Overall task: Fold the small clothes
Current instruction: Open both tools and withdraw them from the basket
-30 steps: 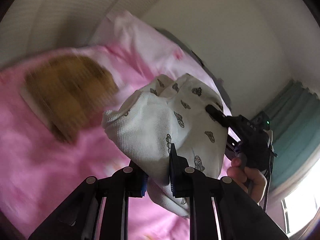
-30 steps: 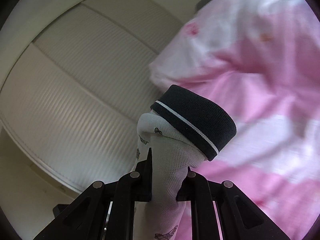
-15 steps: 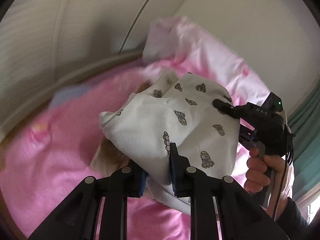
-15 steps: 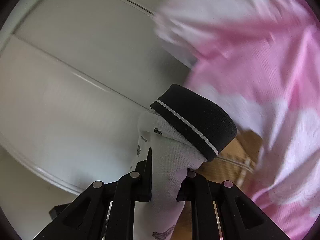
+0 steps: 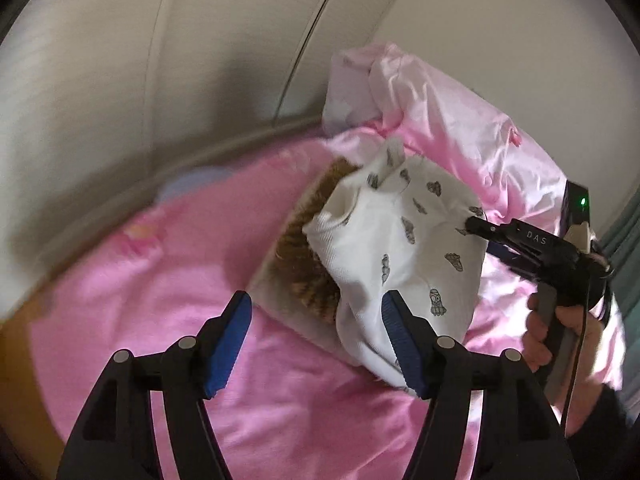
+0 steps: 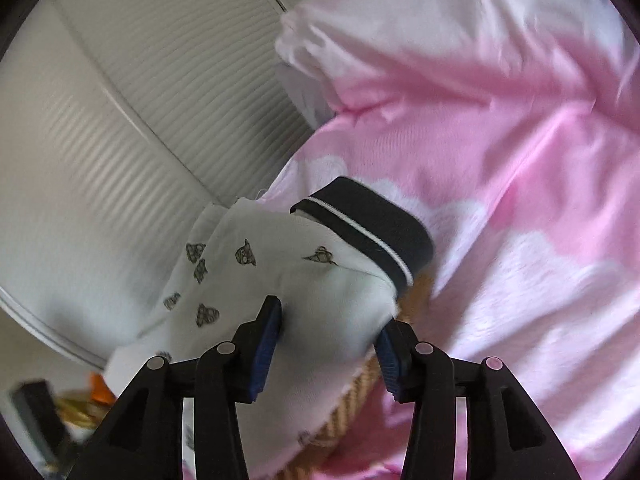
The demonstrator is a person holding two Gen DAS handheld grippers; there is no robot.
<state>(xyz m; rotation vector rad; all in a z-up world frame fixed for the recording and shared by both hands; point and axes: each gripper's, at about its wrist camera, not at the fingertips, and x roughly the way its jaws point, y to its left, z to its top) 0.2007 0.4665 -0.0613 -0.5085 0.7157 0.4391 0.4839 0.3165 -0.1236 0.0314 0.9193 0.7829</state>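
A small white garment with grey printed figures and a black white-striped waistband hangs bunched over a brown striped folded piece on the pink bed. My left gripper is open; its right finger touches the garment's lower edge. In the left wrist view my right gripper touches the garment's right side. In the right wrist view my right gripper is open, with the white cloth lying loose between its fingers.
A pink duvet covers the bed, with a bunched pale pink pillow at the back. White ribbed wardrobe doors stand beside the bed. A teal curtain is at the right edge.
Both grippers have opened and let go of the white garment. It has dropped over the brown striped piece on the bed.
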